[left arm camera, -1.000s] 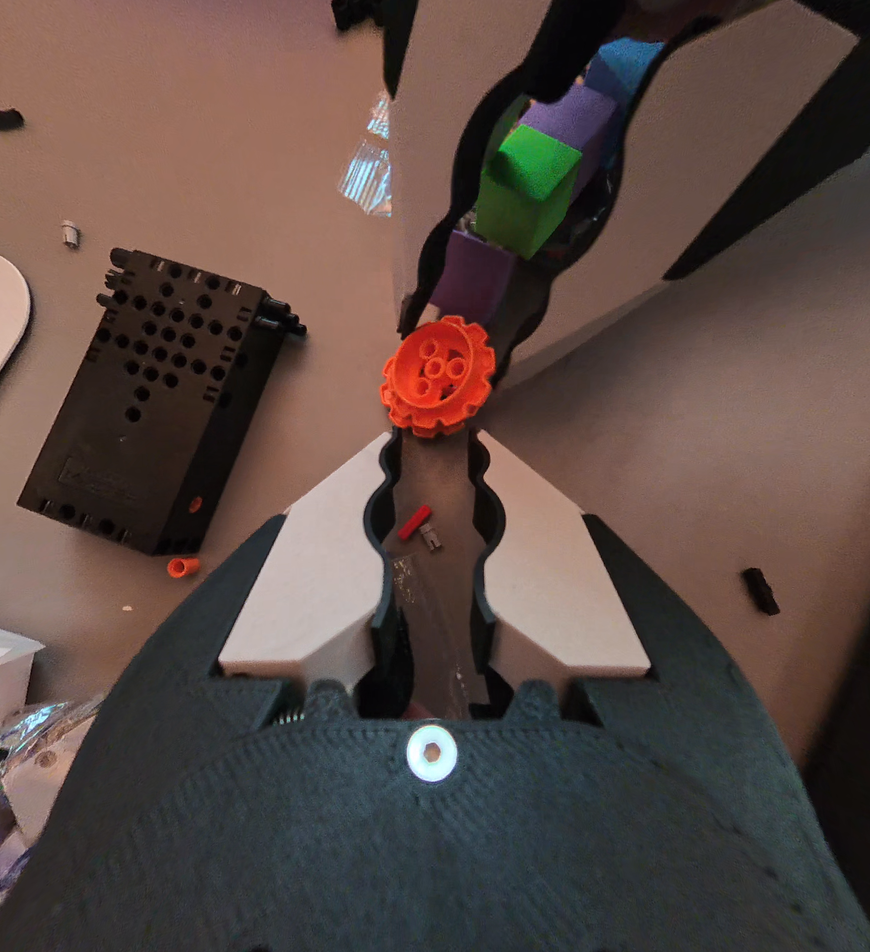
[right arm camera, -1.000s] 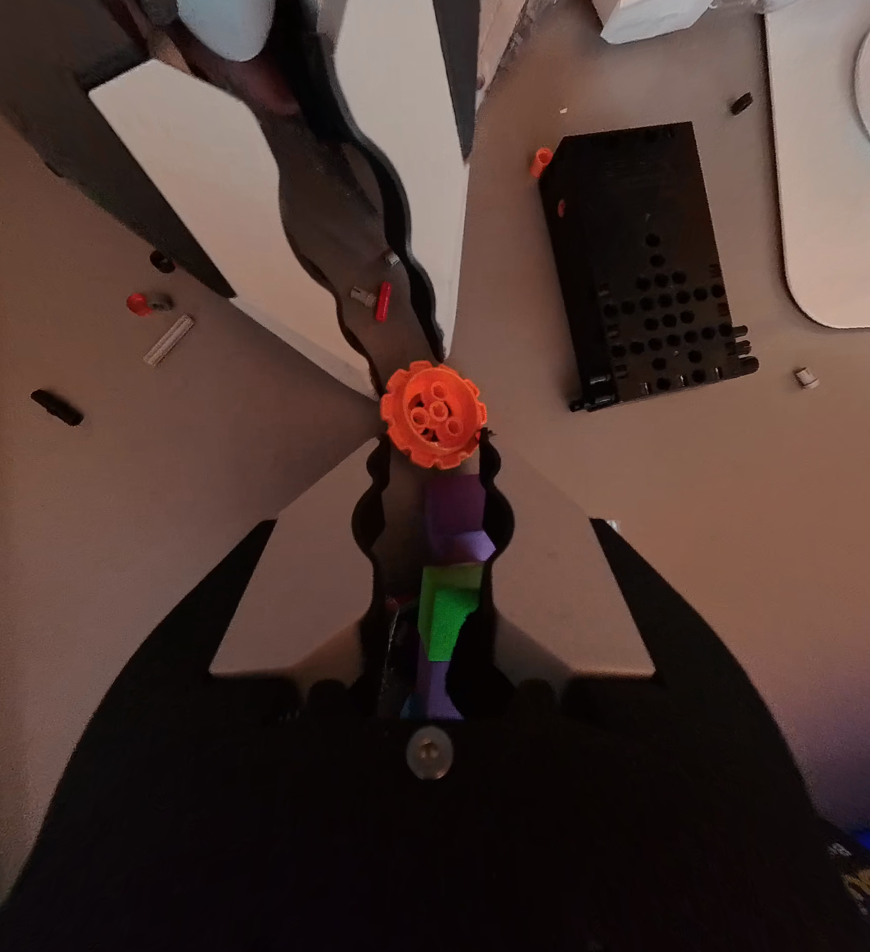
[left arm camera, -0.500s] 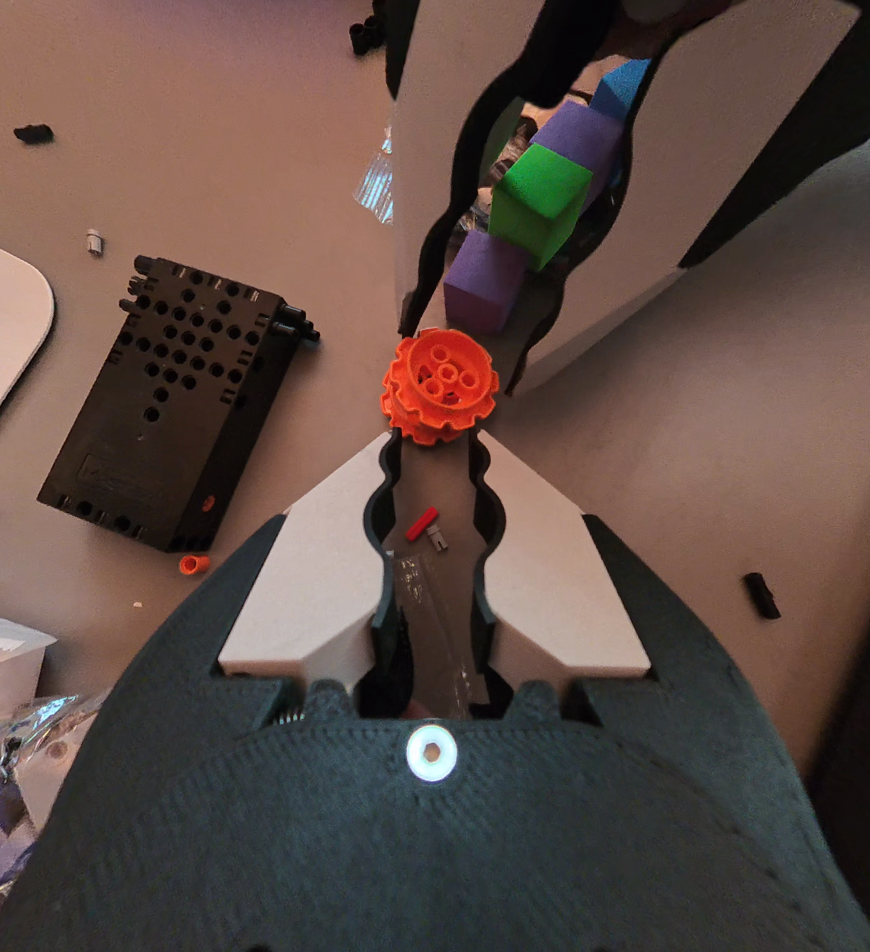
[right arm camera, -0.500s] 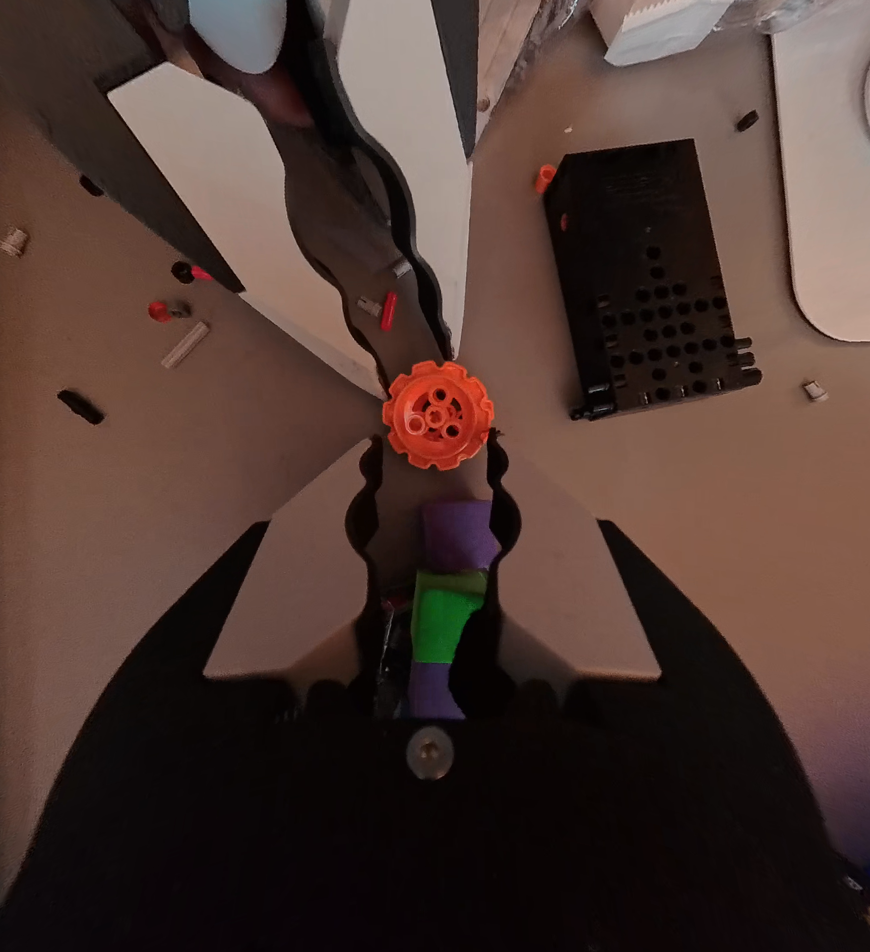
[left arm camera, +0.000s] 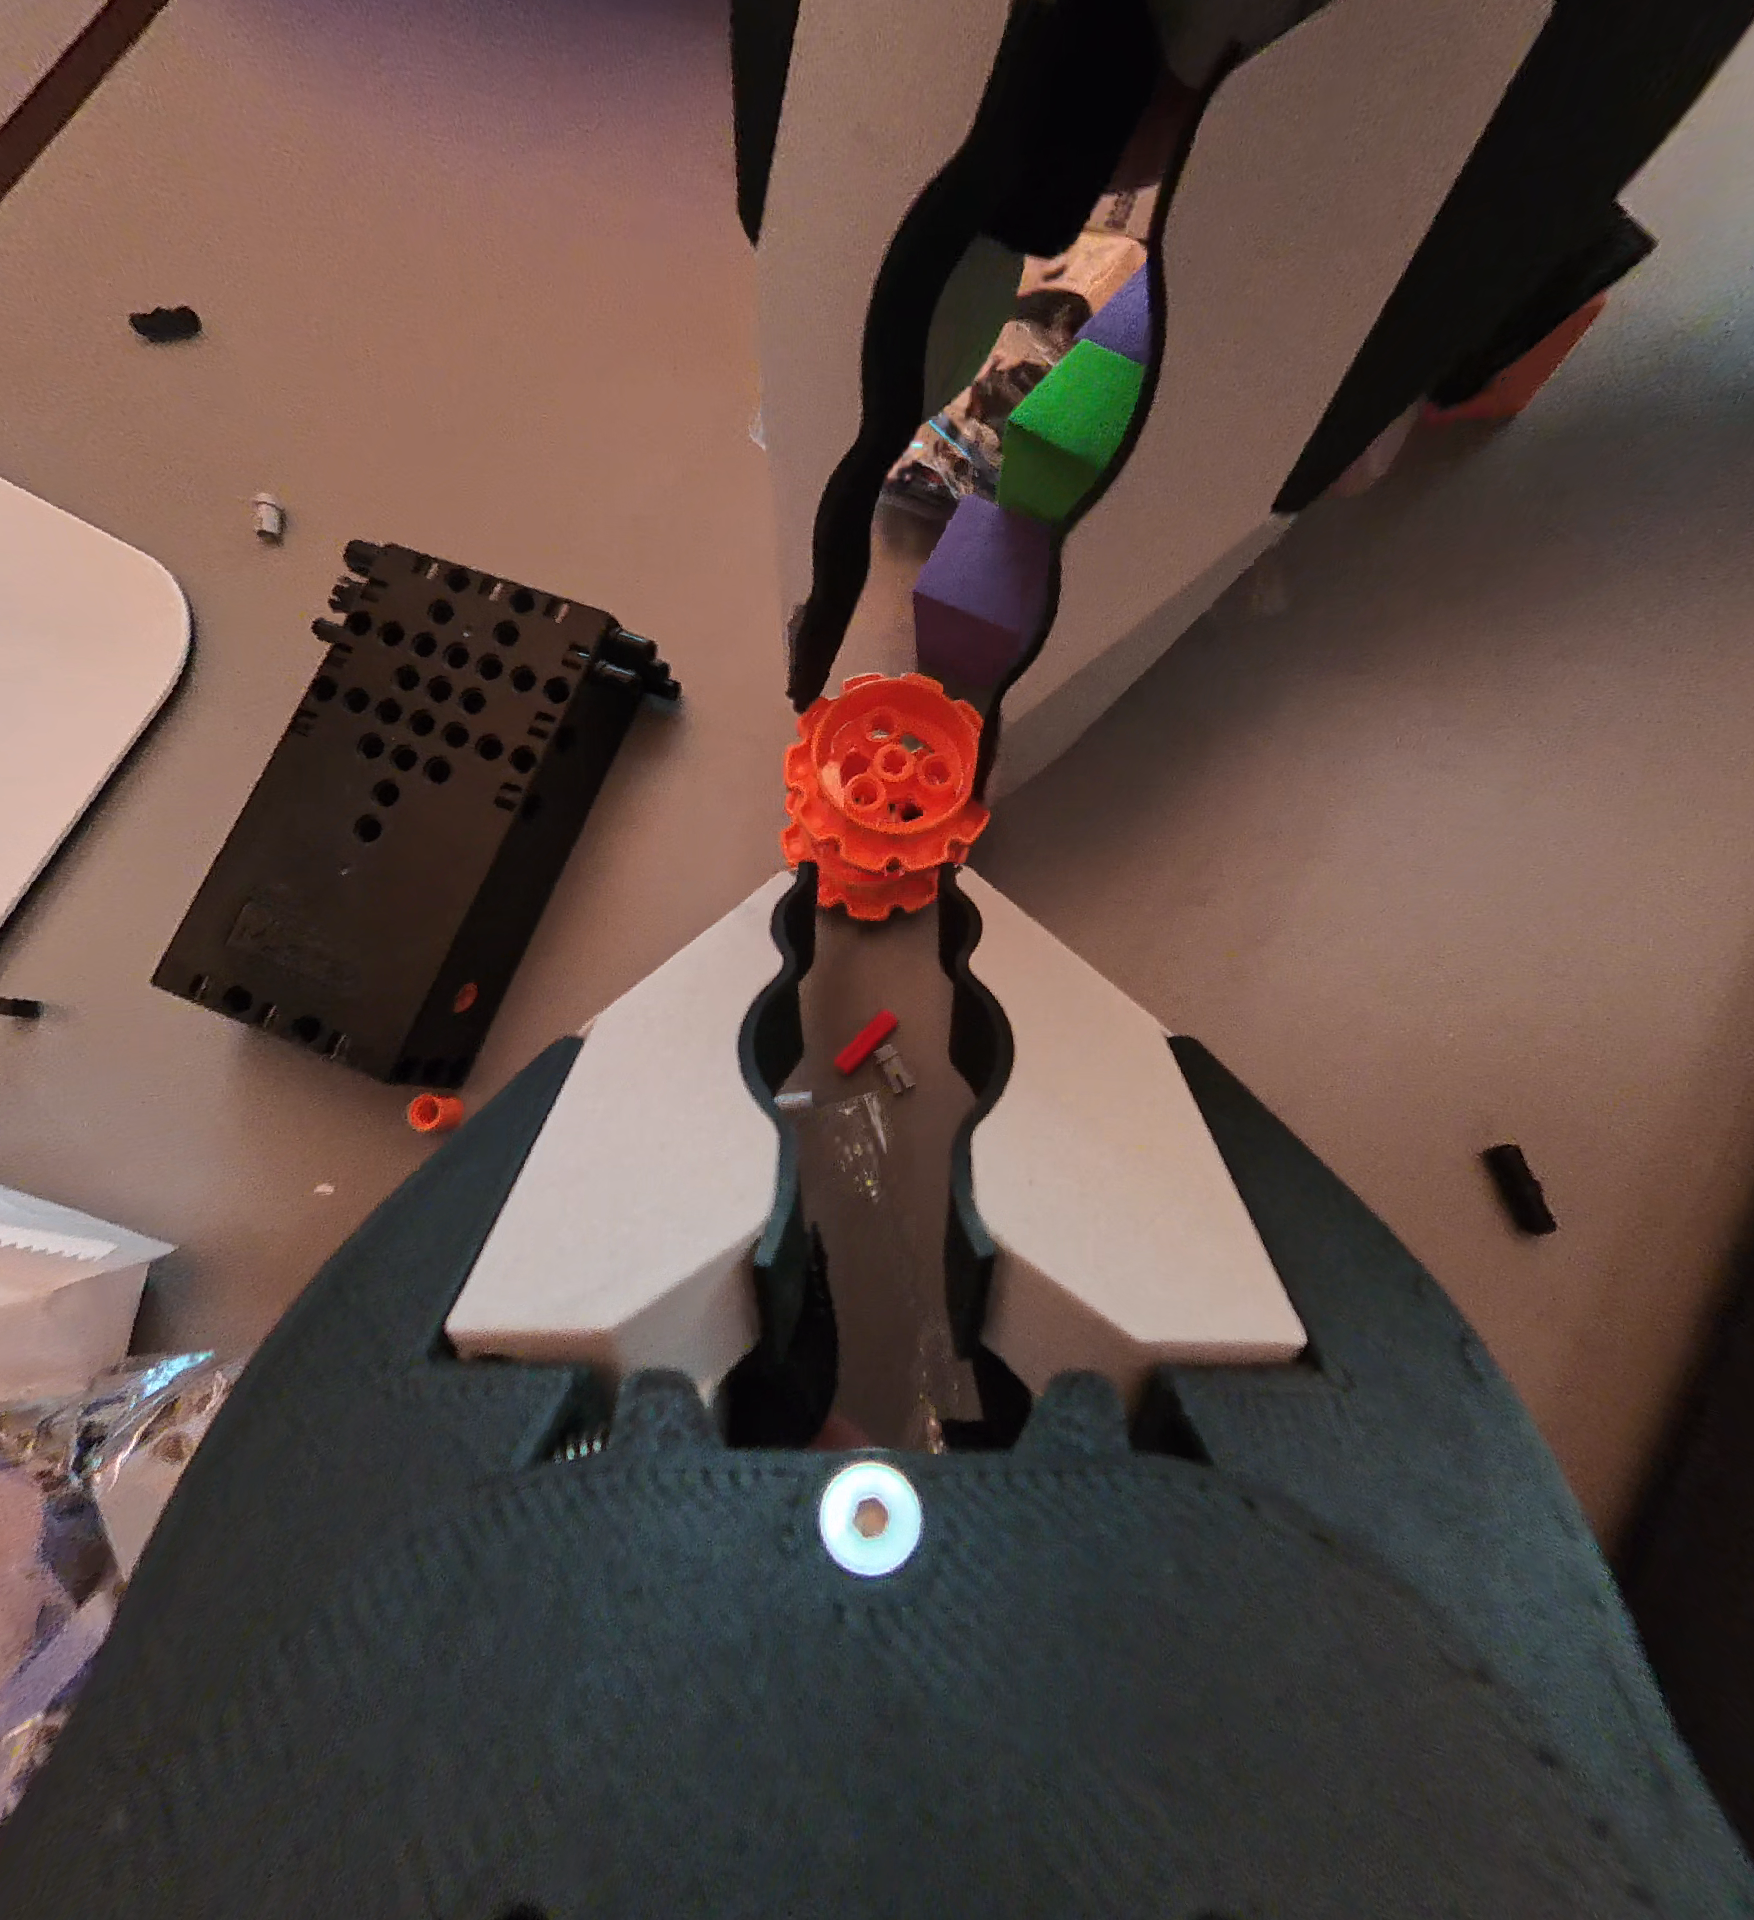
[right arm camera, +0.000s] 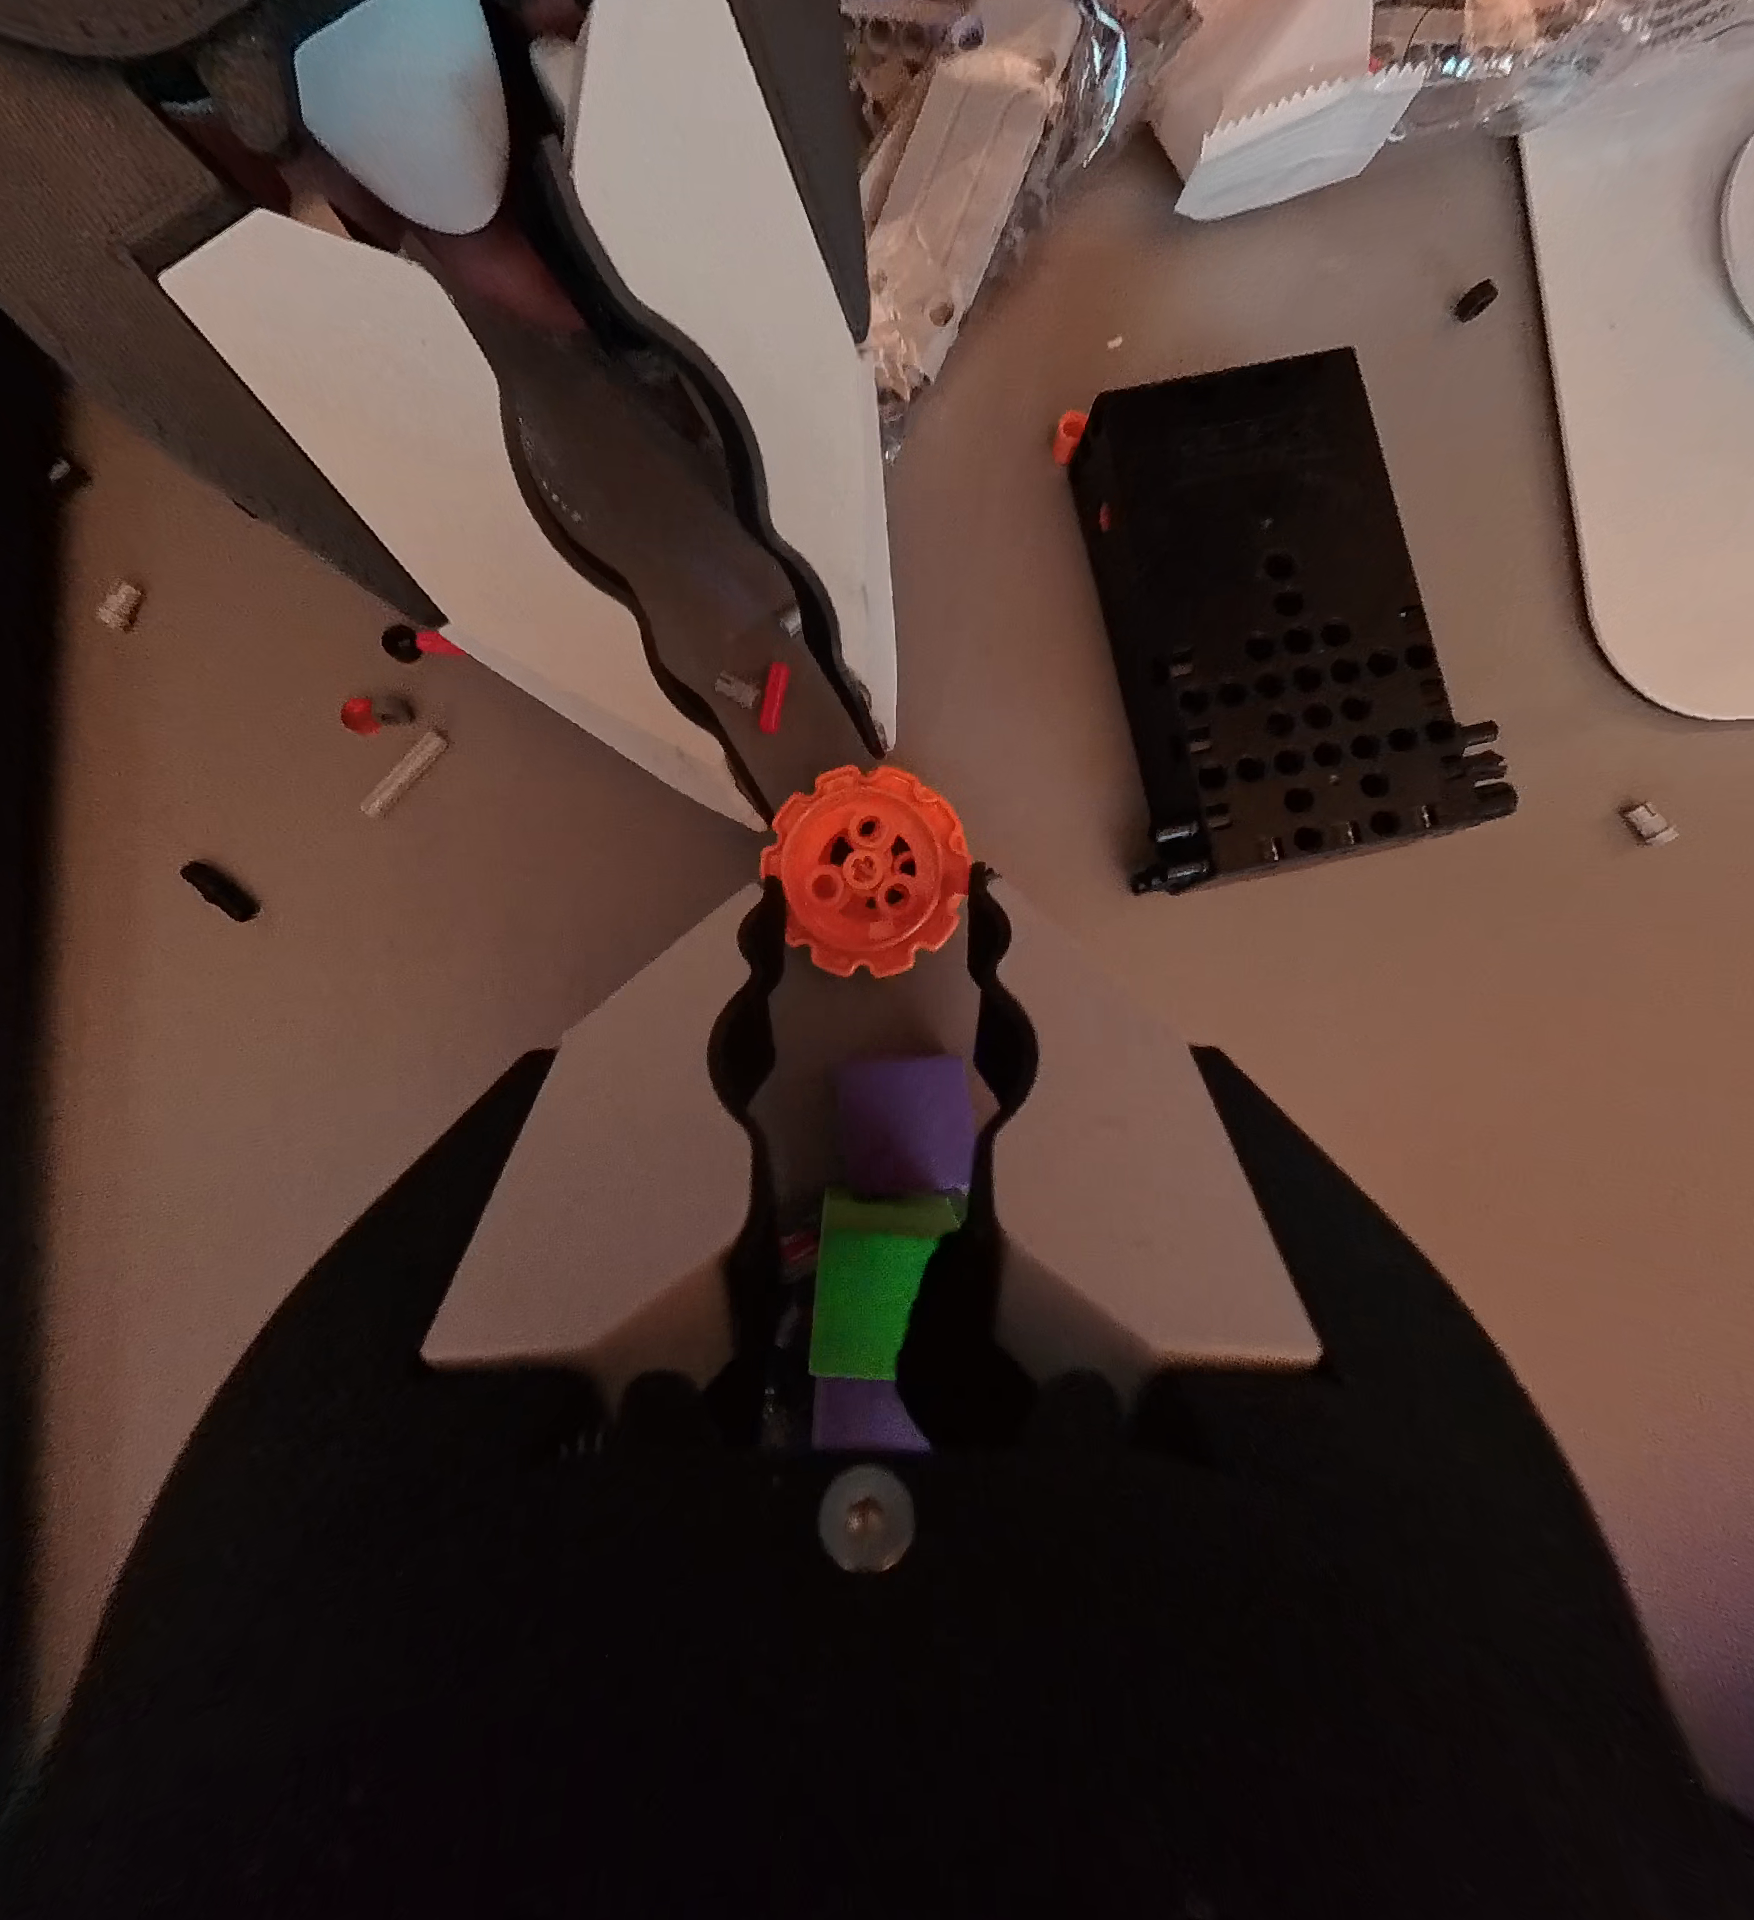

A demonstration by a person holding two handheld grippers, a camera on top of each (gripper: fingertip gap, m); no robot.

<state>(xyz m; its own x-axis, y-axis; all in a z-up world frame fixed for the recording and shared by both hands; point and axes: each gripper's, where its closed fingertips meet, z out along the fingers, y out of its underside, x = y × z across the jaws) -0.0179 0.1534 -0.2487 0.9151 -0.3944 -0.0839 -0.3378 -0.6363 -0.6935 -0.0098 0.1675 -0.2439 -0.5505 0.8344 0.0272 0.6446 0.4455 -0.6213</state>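
We have two orange toothed wheels [left arm camera: 883, 779] held face to face above the table [left arm camera: 1372, 831]. Our left gripper [left arm camera: 873, 883] pinches the lower one by its rim, and our right gripper [right arm camera: 873, 894] pinches the other the same way. Both grips sit at the very fingertips, so we judge them shallow. Steady pressure, with hubs in line and faces parallel, should stop either wheel twisting out. A black perforated box [left arm camera: 405, 810] lies to one side, and purple [right arm camera: 904, 1122] and green foam cubes [right arm camera: 873, 1288] sit below. We can read no writing; the box's moulded panel is too dim.
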